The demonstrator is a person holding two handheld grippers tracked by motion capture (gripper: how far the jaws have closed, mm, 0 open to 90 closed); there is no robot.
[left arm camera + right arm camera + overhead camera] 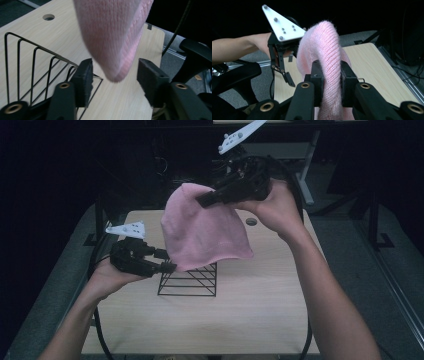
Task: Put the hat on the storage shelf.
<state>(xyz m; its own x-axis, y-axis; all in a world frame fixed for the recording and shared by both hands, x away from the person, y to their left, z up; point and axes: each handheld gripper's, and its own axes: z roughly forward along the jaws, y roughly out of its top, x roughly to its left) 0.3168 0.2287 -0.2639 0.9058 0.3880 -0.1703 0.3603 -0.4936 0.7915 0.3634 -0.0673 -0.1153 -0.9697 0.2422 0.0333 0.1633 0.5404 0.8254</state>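
A pink knitted hat (202, 231) hangs in the air over the table, held up near its top by my right gripper (206, 199). In the right gripper view its jaws are shut on a fold of the pink hat (329, 57), right gripper (328, 78). My left gripper (169, 261) is at the hat's lower left corner. In the left gripper view it is open, and the pink hat's lower edge (115, 37) hangs between the left gripper (114, 76) pads without touching either one.
A black wire rack (189, 280) stands on the light wooden table (260, 310) under the hat, also seen as the wire rack (32, 67). A round cable hole (251, 221) is in the tabletop at the back. Dark floor and chair parts surround the table.
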